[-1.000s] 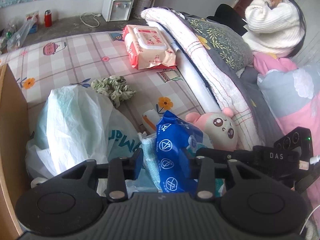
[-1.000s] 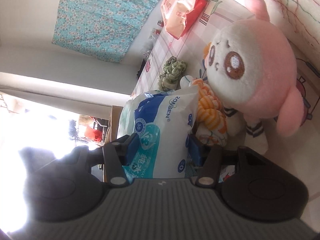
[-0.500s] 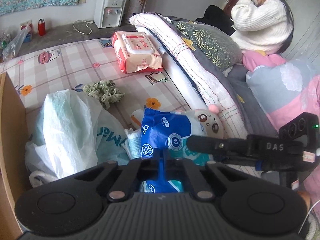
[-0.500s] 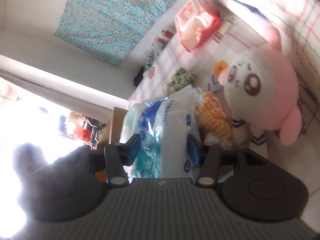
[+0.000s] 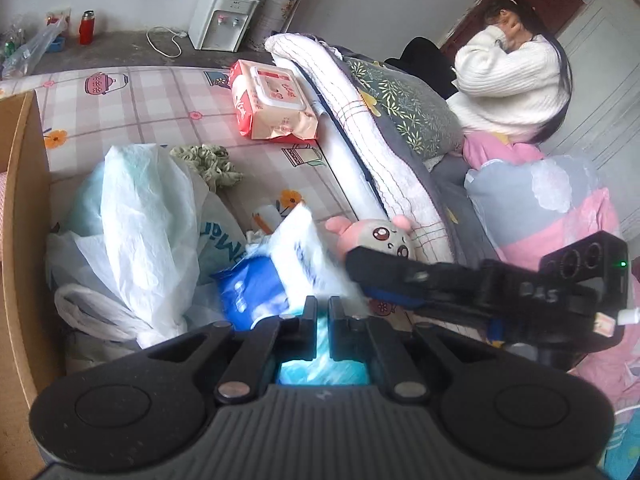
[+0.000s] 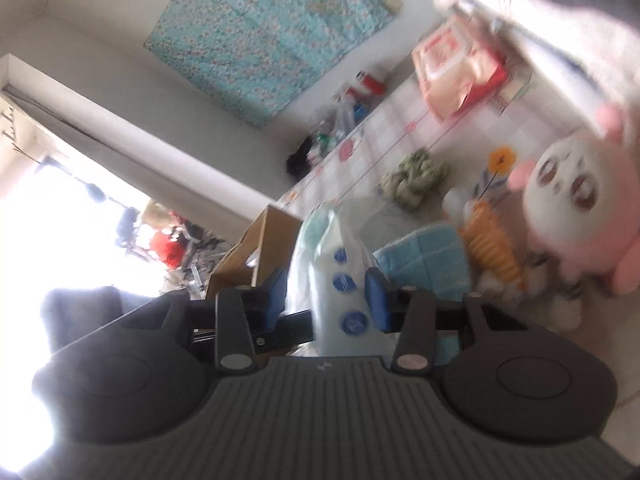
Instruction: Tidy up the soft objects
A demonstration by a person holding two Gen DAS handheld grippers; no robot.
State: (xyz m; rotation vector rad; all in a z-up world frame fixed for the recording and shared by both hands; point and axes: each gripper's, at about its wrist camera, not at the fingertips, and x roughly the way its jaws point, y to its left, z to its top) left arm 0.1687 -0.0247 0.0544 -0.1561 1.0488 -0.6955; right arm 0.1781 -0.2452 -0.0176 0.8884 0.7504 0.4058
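My left gripper (image 5: 322, 322) now clenched on the blue tissue pack (image 5: 276, 280), wide apart a second ago | my right gripper (image 6: 326, 300) still grips its other end | pack lifted beside pink plush (image 5: 380, 236), over white bag (image 5: 136, 216).

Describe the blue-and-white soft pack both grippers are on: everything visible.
The blue-and-white soft pack is glossy crinkled plastic wrap printed with round blue icons, white on one face. It sits tilted over the bed, beside the white plastic bag and in front of the pink plush toy. The left gripper pinches its near end; the right gripper straddles it.
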